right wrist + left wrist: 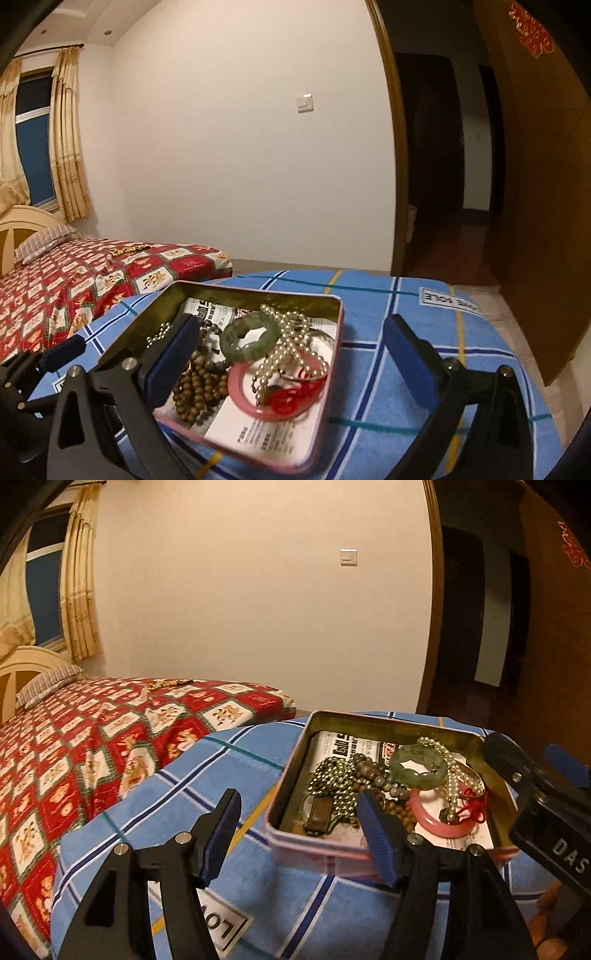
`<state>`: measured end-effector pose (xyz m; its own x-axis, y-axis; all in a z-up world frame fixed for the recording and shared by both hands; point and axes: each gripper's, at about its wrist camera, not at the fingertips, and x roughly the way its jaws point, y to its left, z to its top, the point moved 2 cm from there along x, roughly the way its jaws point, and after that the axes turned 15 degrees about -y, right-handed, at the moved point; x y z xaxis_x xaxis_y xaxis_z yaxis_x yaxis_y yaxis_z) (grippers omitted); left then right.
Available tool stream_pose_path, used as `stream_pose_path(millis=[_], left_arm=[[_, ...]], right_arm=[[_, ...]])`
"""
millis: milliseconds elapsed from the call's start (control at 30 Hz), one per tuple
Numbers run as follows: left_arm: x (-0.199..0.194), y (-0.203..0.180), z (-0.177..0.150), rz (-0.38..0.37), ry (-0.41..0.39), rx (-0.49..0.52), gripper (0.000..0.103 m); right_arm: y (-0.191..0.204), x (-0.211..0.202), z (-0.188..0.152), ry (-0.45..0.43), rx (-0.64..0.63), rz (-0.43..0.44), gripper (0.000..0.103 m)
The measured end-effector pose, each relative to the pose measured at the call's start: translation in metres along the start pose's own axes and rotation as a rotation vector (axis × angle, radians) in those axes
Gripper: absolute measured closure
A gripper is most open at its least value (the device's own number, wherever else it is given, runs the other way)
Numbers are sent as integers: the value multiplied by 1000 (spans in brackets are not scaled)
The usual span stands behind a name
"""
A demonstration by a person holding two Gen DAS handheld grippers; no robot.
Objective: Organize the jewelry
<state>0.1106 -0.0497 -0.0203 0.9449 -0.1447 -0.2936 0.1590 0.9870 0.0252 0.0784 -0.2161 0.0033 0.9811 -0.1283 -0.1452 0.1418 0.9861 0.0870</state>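
An open pink tin box (295,840) (328,373) sits on a blue plaid cloth. It holds a green jade bangle (417,766) (249,339), a pink bangle (439,818) (240,391), a pearl strand (448,771) (291,350), brown wooden beads (380,782) (199,387), a metal ball chain (332,782) and a red cord (291,400). My left gripper (299,836) is open and empty at the tin's near-left corner. My right gripper (291,365) is open and empty, its jaws straddling the tin; it also shows in the left wrist view (535,764).
The cloth (229,768) (406,354) covers a round surface. A bed with a red patterned cover (74,746) (74,280) lies to the left, with a gold beaded piece (168,684) (129,250) on it. An open doorway (443,166) is at the right.
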Motion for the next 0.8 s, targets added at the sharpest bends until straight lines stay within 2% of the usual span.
stream_pose_path(millis=[100, 533, 800], left_arm=[[-10, 2, -3, 8, -6, 2, 38], [-57, 6, -13, 33, -50, 1, 37], [-71, 4, -16, 39, -66, 15, 37]], right_arm=[[3, -15, 0, -31, -12, -24, 0], [0, -56, -7, -36, 67, -64, 0], [8, -70, -10, -40, 49, -56, 0]])
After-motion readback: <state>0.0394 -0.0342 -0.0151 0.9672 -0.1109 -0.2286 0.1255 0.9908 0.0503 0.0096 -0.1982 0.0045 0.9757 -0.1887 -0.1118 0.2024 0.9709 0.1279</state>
